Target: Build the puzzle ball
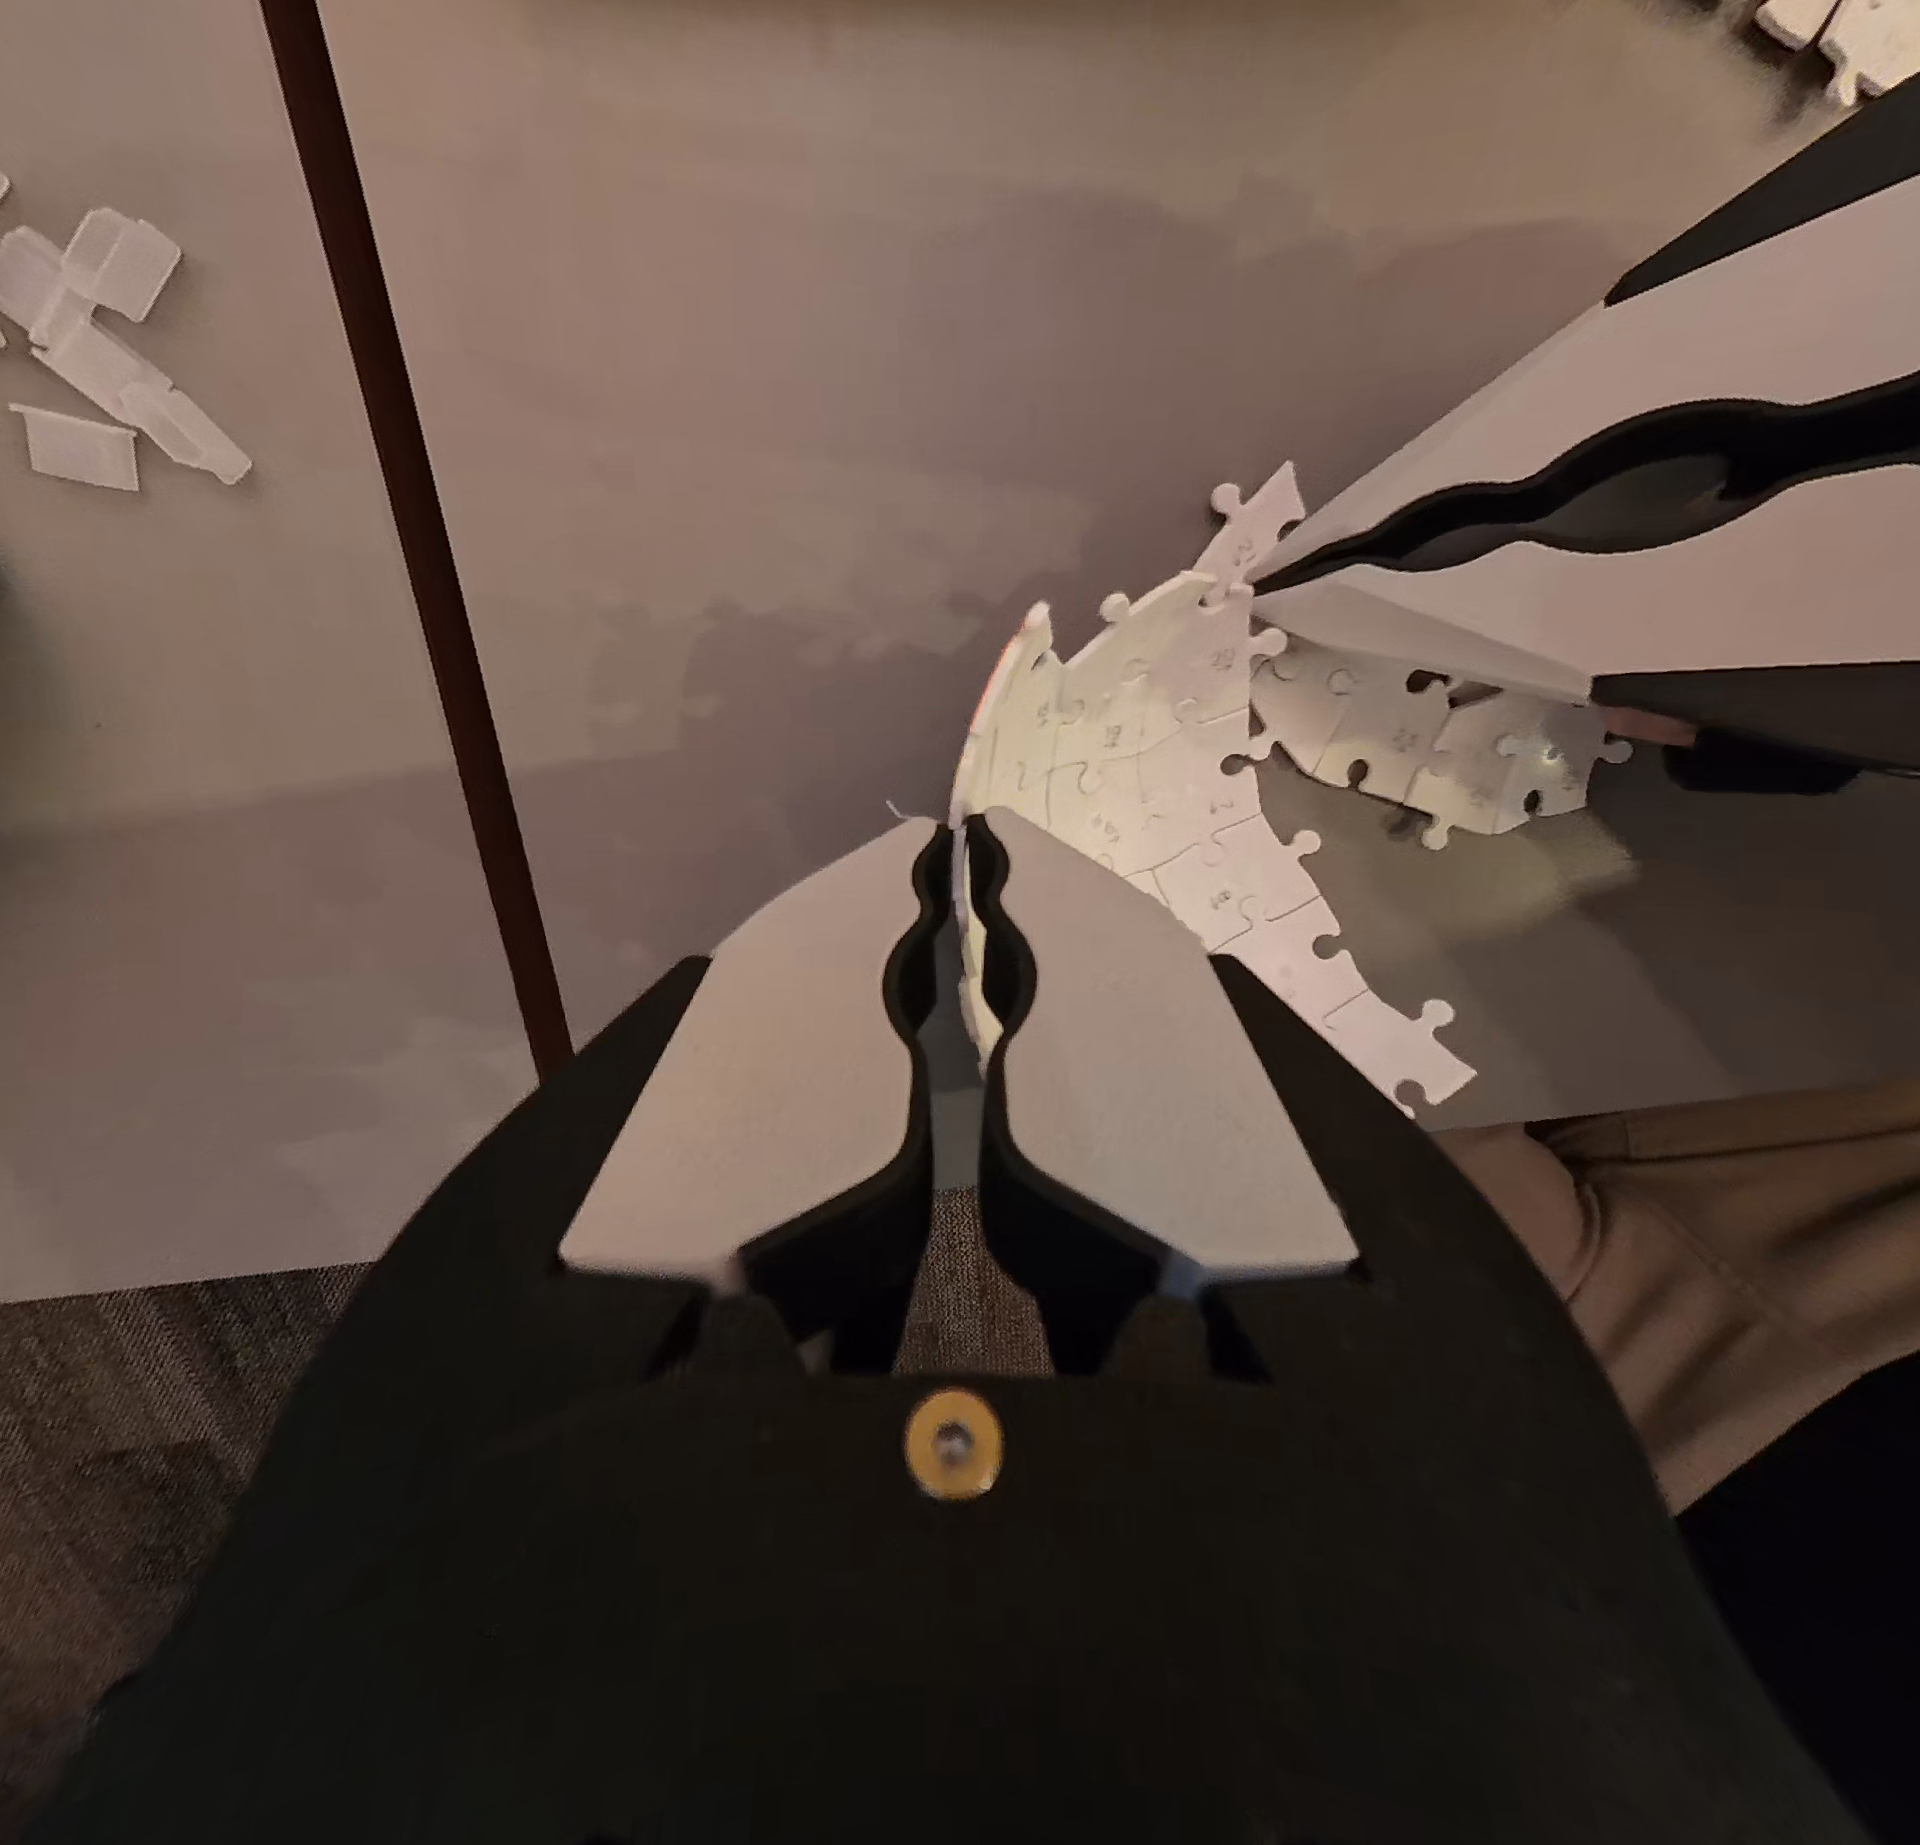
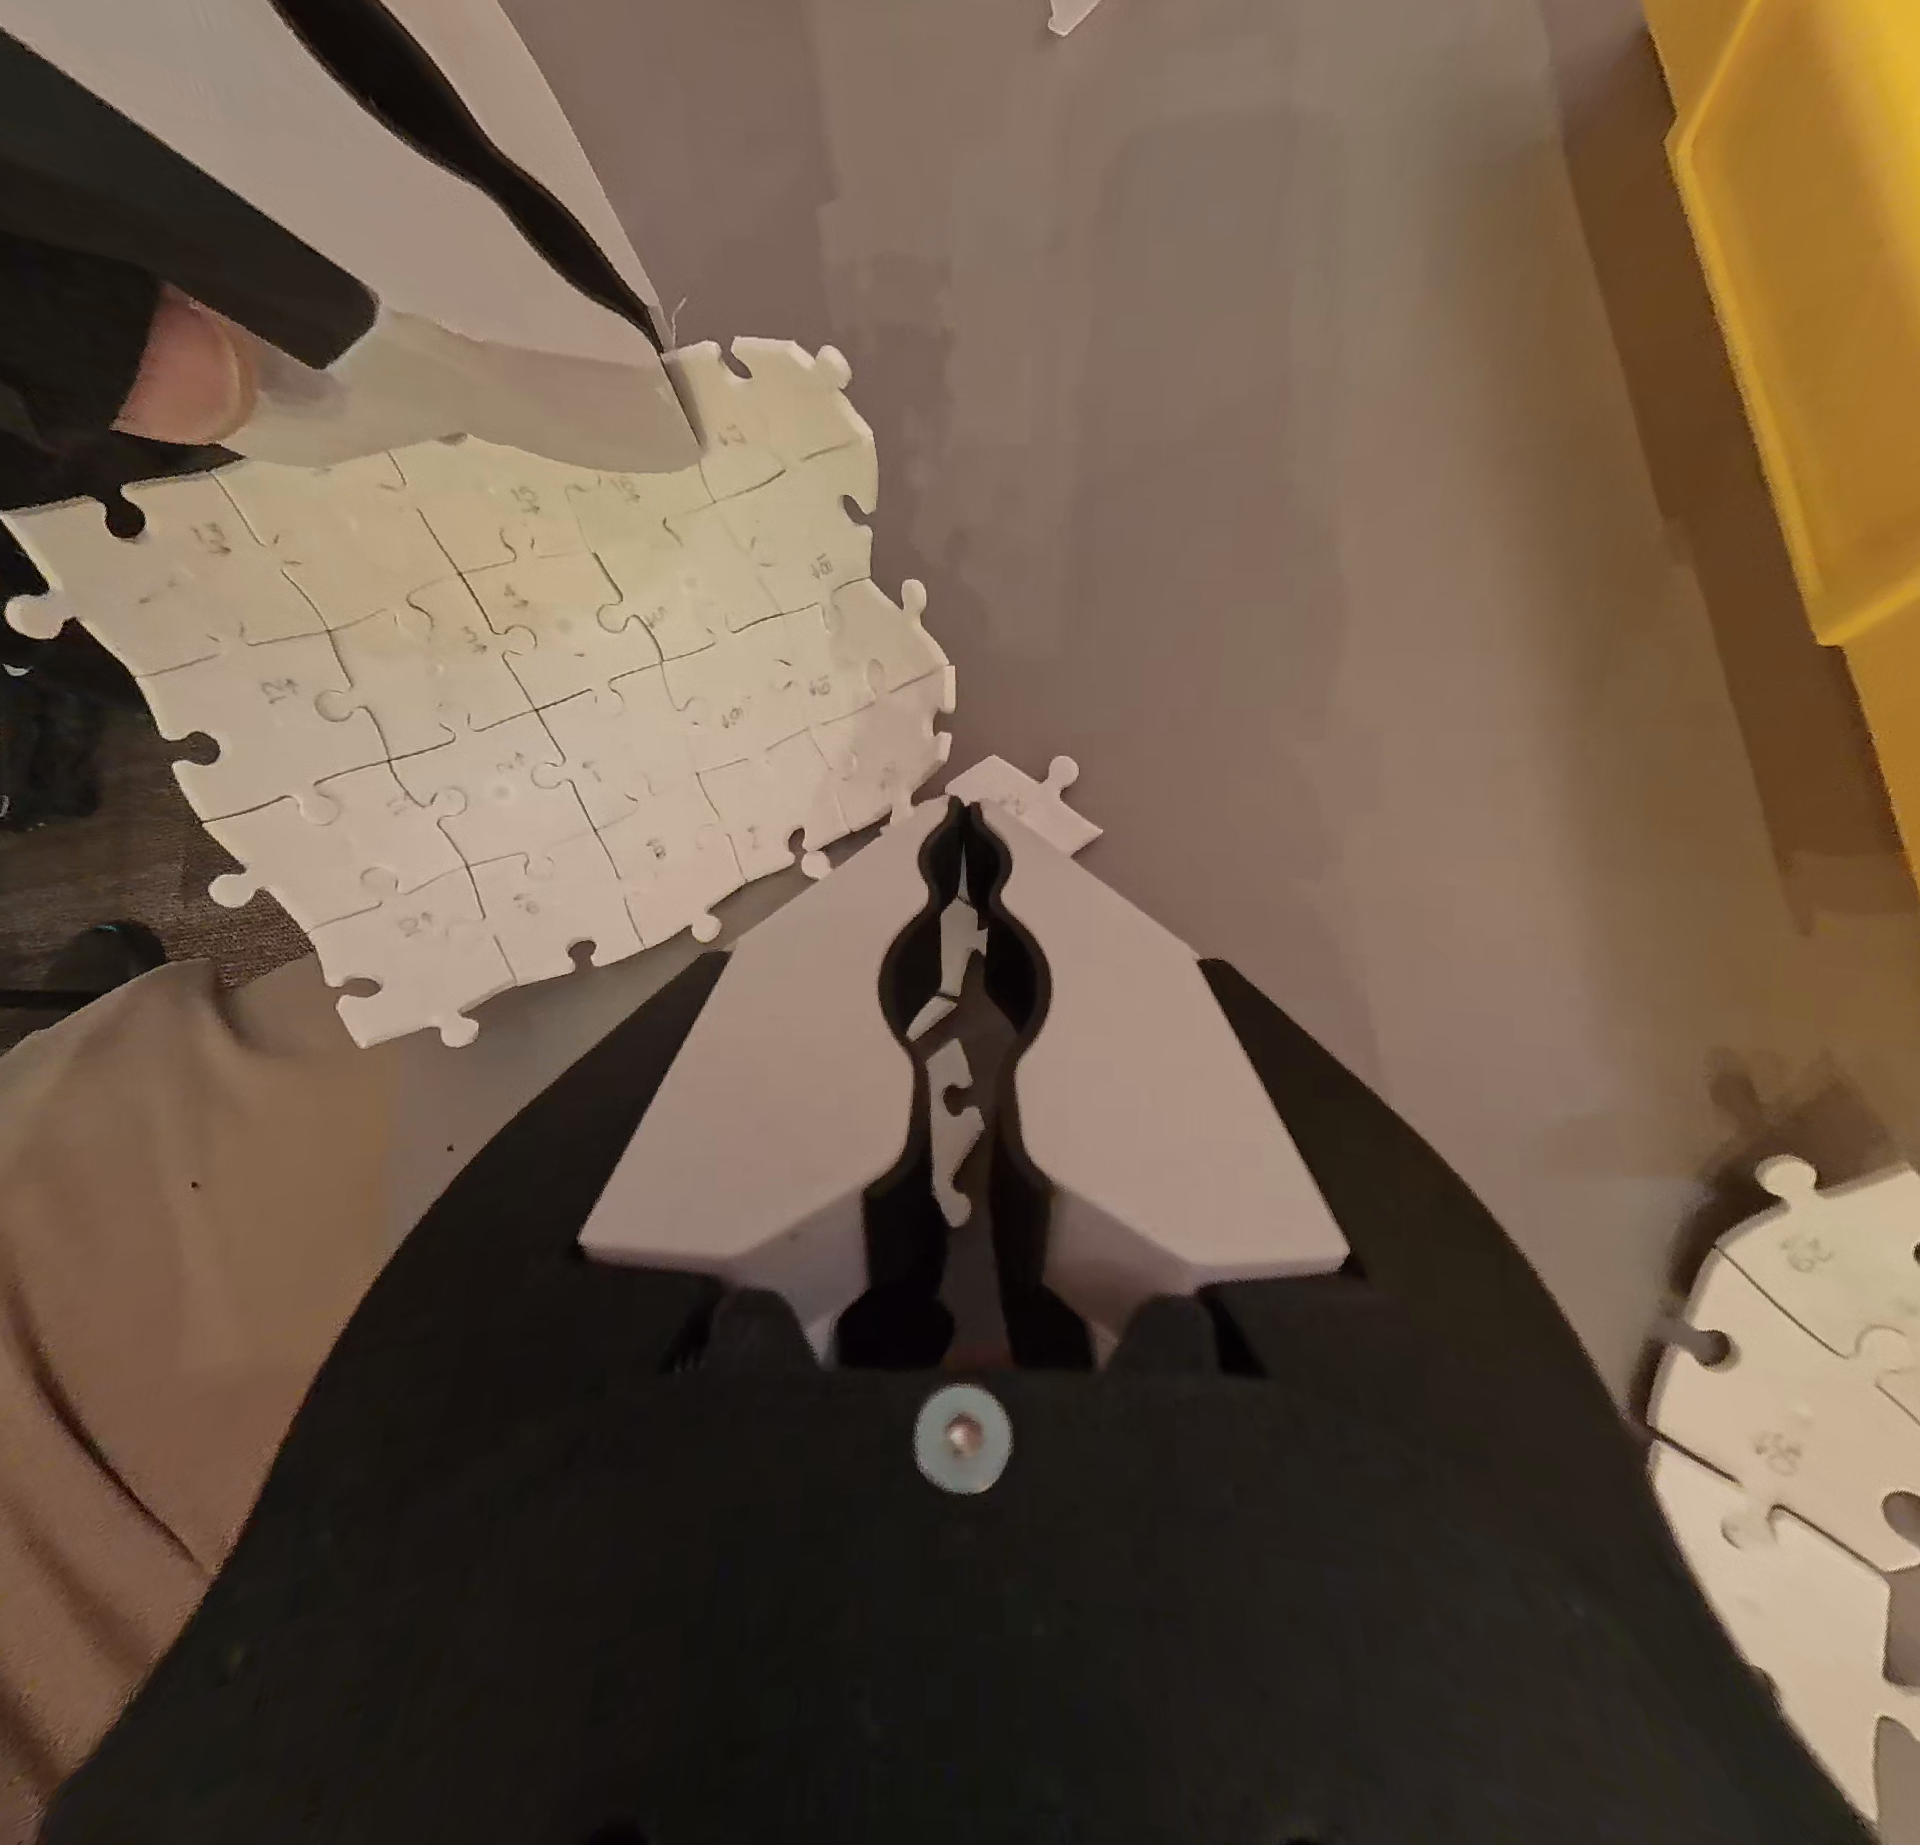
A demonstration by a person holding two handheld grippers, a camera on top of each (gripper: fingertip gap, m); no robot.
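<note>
Now the left tool (image 2: 665, 382) is clenched on the rim of the curved puzzle panel (image 2: 540, 673), lifted off the desk (image 2: 1299, 548), while the right tool (image 2: 961, 808) pinches one loose piece (image 2: 1039, 793) at its corner. Best to line tab with notch, then press gently. Count: two tools, one held panel, one loose piece, one more assembled section (image 2: 1808, 1432) lying on the desk.

My left gripper (image 1: 951, 839): black body, pale grey fingers, wavy black pads, brass-coloured washer. My right gripper (image 2: 964, 808): same build, bluish washer. Tan trousers.
</note>
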